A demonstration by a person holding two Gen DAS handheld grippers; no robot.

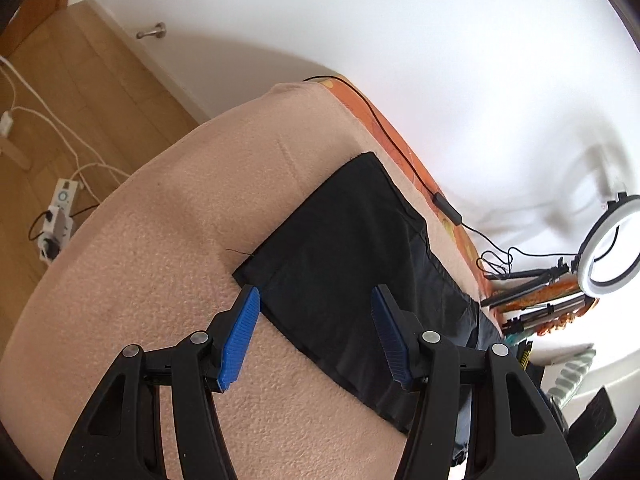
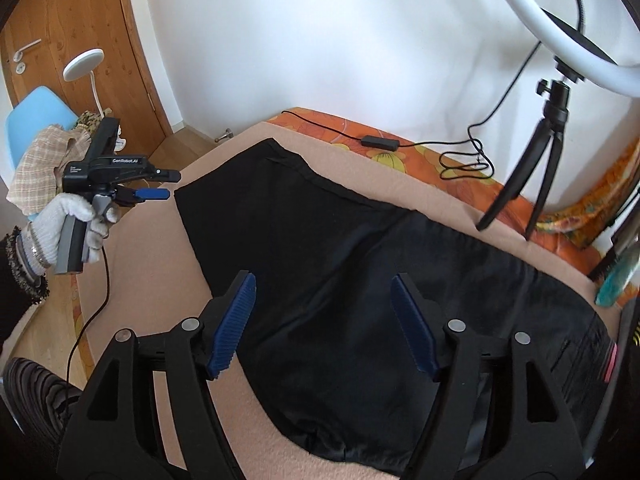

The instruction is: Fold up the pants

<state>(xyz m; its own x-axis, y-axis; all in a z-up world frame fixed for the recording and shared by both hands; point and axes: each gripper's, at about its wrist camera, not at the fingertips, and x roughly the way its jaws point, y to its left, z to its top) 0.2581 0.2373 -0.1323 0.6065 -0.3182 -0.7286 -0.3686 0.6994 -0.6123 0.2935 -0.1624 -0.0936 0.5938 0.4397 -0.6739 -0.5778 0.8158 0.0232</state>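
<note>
While the black pants [image 2: 344, 280] lie flat on the peach blanket [image 1: 160, 280], both my left gripper [image 1: 316, 332] and right gripper [image 2: 324, 320] hang wide and empty, so I judge the soft, floppy cloth best pinched at its far left hem.

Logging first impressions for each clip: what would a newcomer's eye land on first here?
The black pants spread flat on the peach blanket dominate both views. Both claws hang open above them, the right claw over the middle, the left claw over the hem end. A white ring light on a tripod stands behind, by the wall.
</note>
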